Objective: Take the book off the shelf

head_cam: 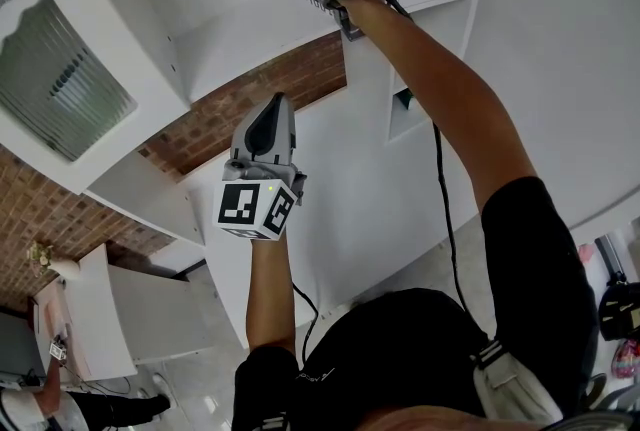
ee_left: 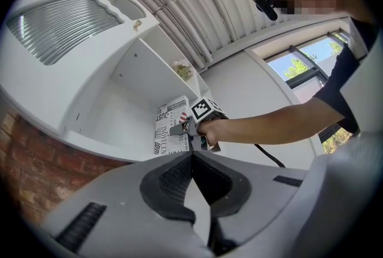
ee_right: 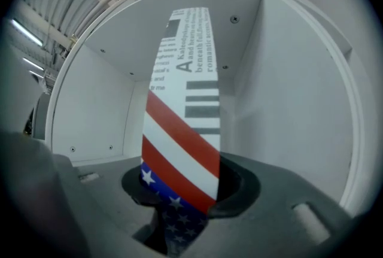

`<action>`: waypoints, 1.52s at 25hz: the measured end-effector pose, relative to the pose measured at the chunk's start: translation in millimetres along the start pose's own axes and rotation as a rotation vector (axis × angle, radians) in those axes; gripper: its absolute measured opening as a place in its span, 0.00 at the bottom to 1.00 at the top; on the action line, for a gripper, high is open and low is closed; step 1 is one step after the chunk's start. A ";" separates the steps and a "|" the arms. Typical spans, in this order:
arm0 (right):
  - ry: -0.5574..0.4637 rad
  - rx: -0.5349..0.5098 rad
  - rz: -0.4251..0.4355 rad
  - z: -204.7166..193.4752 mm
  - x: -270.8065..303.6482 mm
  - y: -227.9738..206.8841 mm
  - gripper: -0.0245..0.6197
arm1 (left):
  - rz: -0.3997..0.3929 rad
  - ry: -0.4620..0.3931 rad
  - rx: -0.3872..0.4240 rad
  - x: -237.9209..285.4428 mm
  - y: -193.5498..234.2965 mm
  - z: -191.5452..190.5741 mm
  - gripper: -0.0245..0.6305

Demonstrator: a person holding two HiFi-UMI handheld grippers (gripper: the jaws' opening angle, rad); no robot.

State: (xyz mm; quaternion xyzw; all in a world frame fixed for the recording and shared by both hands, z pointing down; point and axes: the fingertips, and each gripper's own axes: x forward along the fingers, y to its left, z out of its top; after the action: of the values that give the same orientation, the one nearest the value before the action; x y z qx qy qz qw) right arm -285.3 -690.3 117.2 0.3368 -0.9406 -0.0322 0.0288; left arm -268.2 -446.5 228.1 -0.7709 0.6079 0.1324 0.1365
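**Right hand-held gripper (ee_right: 182, 188) on the book (ee_right: 182, 101), upright in its shelf bay**

Largest first: white shelf unit (head_cam: 230, 29) across every view, with a ribbed-glass door (head_cam: 60, 89) to one side and an open bay (ee_right: 102, 113) beside it. Brick wall (head_cam: 250, 109) under it in the head view. Next, the person's right arm (head_cam: 450, 109), stretched far up to the mouth of that bay; left arm (head_cam: 270, 299) bent and lower.

Then the book itself: apparently resting on the bay's floor, long axis vertical, narrow spine face turned straight toward the right hand-held gripper. Newsprint lettering up top; red and white stripes and white stars on blue at the foot. Nothing else visible beside it in the bay. No sign yet of lift or tilt off the shelf.

Grip taken low on the spine: jaws partway apart, one pad against each cover, book seated deep in the throat between them. Directly ahead of the gripper, then, and square to it. So, as a judgement, a straight draw back along the gripper's own line toward the person, book kept upright to clear the bay's mouth.

Smallest: left hand-held gripper (ee_left: 191, 158), jaws closed tip to tip on nothing, pointing up at the bay from below, well apart from the book. Right hand plainly the nearer, and the only one on it.
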 end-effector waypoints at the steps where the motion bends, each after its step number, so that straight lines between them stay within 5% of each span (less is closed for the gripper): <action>1: -0.004 -0.006 0.000 0.3 -1.3 0.6 0.29 | -0.001 0.000 0.000 0.1 -0.4 0.5 0.03; 9: -0.086 0.036 0.008 12.9 -37.5 -5.3 0.28 | -0.013 0.004 -0.007 1.6 -10.3 -1.0 0.03; 22: -0.272 0.040 0.111 12.8 -183.9 11.2 0.28 | -0.027 -0.042 0.023 -3.1 -40.0 23.4 0.03; 28: -0.340 0.007 0.107 -48.7 -250.3 32.3 0.28 | -0.032 -0.071 0.024 -22.4 -58.8 7.0 0.03; 34: -0.271 0.001 0.085 -82.9 -268.2 42.8 0.28 | -0.009 -0.069 -0.018 -7.7 -61.9 25.7 0.03; 38: -0.278 0.027 0.106 -138.6 -282.5 59.8 0.28 | -0.025 -0.062 -0.023 -20.4 -77.5 2.6 0.03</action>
State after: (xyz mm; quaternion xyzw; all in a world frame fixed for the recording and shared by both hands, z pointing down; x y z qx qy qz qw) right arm -94.6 -470.3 250.9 0.2792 -0.9523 -0.0644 -0.1046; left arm -197.5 -409.8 237.1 -0.7754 0.5923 0.1615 0.1479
